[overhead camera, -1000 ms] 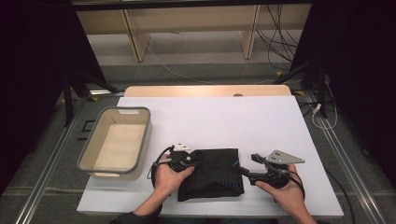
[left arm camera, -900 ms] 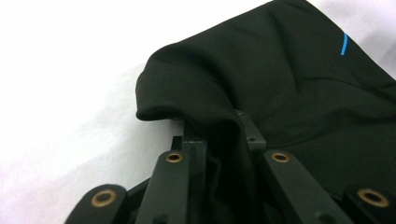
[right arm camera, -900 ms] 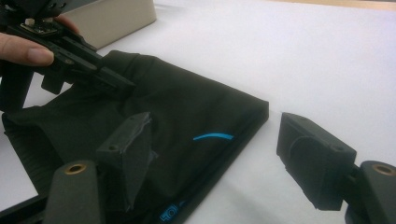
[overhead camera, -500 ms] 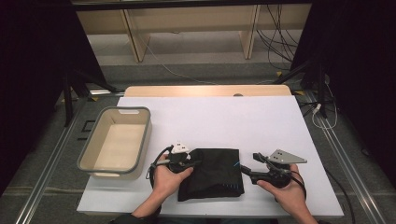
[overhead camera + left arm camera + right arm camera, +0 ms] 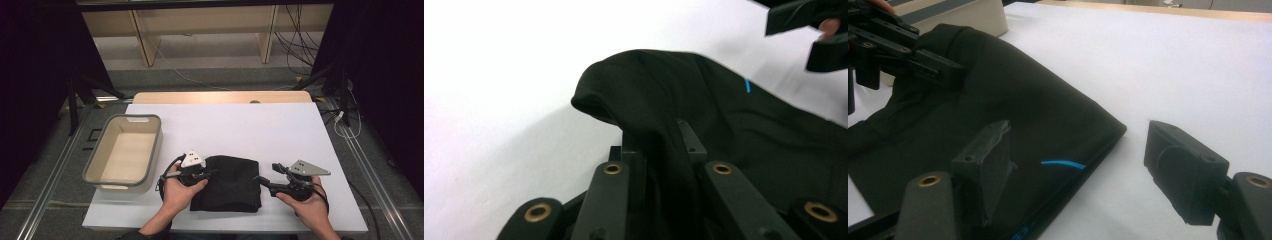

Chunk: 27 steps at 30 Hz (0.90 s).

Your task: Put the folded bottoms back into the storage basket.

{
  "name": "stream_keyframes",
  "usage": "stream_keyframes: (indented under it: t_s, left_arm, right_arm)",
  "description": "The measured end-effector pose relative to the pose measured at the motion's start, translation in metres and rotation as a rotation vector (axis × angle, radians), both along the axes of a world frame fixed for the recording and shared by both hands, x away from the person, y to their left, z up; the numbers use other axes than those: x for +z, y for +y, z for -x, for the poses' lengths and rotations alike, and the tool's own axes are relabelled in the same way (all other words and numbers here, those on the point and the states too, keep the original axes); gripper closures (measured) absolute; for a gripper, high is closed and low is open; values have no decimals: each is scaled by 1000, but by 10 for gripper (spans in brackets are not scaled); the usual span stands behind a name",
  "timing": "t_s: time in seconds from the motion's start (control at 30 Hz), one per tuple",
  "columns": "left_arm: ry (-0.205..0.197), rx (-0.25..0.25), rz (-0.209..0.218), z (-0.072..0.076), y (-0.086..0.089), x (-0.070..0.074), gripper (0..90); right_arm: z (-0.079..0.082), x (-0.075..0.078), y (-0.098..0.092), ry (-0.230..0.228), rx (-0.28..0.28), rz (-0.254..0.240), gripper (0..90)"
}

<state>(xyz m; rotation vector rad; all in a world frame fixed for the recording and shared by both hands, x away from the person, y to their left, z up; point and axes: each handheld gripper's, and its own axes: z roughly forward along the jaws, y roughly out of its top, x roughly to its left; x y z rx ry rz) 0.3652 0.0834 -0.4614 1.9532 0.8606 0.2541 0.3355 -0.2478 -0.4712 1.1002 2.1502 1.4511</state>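
Note:
A folded black cloth point(image 5: 230, 185) with a small blue mark point(image 5: 1063, 164) lies on the white table point(image 5: 260, 130) near its front edge. My left gripper point(image 5: 212, 172) is shut on the cloth's upper left corner, and a fold of the fabric point(image 5: 644, 95) rises between its jaws point(image 5: 659, 145). My right gripper point(image 5: 274, 179) stands open at the cloth's right edge. One of its pads point(image 5: 990, 150) hangs over the fabric and the other over bare table, with the cloth's corner point(image 5: 1113, 127) between them, untouched.
A beige bin point(image 5: 155, 150) stands at the left of the table, close behind the left hand, with nothing in it. Its corner point(image 5: 983, 12) sits behind the other gripper point(image 5: 923, 60). The table's far half is bare white surface.

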Motion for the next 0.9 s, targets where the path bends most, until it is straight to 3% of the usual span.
stream_keyframes:
  t_s: [0.3,0.9]
  left_arm:
    - [-63,-18,1,5,-2,9,788]
    - [-145,-43,-10,9,-2,18,787]
  right_arm:
    - [0,1,-1,-6,-6,-7,282]
    - [0,1,-3,-15,-16,-16,283]
